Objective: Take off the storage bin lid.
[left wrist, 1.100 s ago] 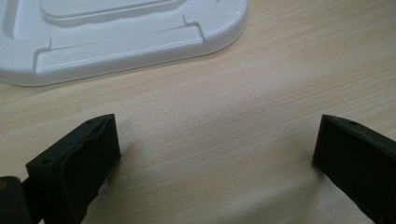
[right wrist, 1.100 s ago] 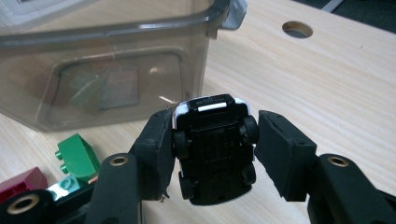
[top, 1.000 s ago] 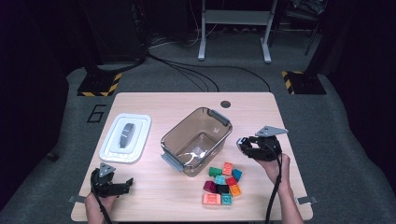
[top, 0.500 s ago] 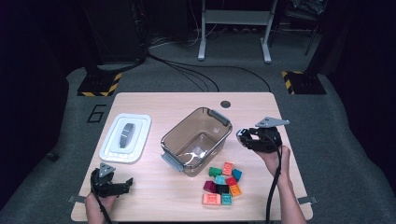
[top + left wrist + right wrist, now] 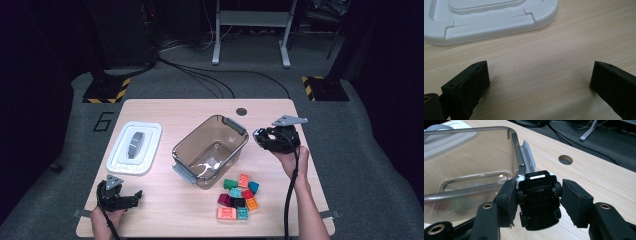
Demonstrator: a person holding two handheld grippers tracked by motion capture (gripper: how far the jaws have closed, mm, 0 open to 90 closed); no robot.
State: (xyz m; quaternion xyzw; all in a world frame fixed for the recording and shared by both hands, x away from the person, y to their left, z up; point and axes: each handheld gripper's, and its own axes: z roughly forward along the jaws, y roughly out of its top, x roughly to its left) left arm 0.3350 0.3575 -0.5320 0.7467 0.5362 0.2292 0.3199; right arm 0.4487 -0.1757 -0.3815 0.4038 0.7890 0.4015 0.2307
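The toy car [image 5: 539, 200] sits between the jaws of the right gripper [image 5: 537, 195], clamped by its wheels with its black underside facing the camera. Just ahead of this gripper is the clear plastic box [image 5: 474, 165], the car held close by its near rim and grey handle. Beyond the car lies a round hole [image 5: 565, 159] in the desk [image 5: 604, 180]. The left gripper [image 5: 539, 80] rests low over the bare desk, jaws wide apart with nothing between them, a white lid [image 5: 489, 17] lying ahead of it
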